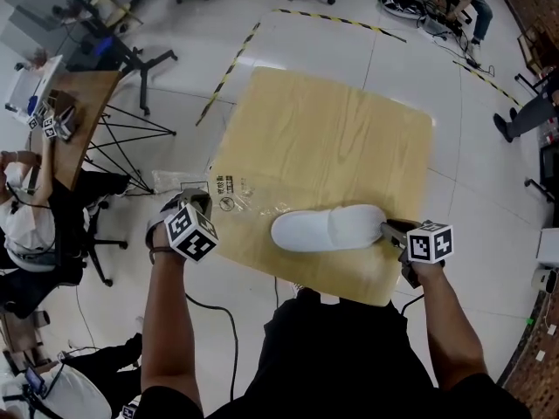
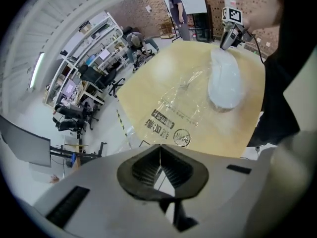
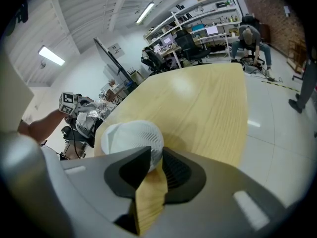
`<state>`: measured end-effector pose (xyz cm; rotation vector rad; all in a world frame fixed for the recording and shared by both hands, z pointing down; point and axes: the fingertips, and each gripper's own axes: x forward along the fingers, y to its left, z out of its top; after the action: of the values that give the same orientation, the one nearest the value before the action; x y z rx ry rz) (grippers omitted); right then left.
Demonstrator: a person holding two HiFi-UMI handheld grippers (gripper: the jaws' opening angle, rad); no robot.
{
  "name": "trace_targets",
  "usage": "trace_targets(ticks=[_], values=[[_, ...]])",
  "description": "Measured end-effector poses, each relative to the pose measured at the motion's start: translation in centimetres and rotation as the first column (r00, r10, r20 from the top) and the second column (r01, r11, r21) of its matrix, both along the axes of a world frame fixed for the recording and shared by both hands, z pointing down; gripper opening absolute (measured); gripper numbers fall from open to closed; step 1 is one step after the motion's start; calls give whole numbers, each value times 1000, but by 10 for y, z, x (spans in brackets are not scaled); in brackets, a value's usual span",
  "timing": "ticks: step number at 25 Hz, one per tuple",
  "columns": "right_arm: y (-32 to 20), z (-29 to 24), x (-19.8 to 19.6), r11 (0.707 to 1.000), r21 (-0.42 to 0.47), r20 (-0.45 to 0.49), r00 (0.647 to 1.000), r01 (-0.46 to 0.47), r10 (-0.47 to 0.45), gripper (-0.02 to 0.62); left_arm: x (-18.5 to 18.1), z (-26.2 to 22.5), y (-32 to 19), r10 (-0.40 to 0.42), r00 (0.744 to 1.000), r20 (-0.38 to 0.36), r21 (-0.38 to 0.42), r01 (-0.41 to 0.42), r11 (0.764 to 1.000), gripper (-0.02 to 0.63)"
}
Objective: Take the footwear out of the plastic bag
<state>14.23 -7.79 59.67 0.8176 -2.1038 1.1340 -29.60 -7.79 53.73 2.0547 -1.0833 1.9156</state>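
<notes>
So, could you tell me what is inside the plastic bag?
Nothing shows through the clear, flat plastic bag; the white slipper lies beside it. The left tool hides a bag corner.

Ahead of my right gripper (image 1: 389,230) and to its right the surface (image 1: 349,138) lies bare, free to pass. To its left the slipper (image 1: 327,229) blocks the way. Beyond it the plastic bag (image 1: 240,197) lies flat up to my left gripper (image 1: 199,201), which seems to pinch its edge. Outward of that, a seated person (image 1: 22,212) crowds the floor.
</notes>
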Motion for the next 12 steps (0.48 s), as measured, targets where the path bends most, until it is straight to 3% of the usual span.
trace_targets(ticks=[12], values=[[2,-2,0,1000,0,28,999,-18,18,75,71,-53,-93,91,996,-8,112,-89,990,8]])
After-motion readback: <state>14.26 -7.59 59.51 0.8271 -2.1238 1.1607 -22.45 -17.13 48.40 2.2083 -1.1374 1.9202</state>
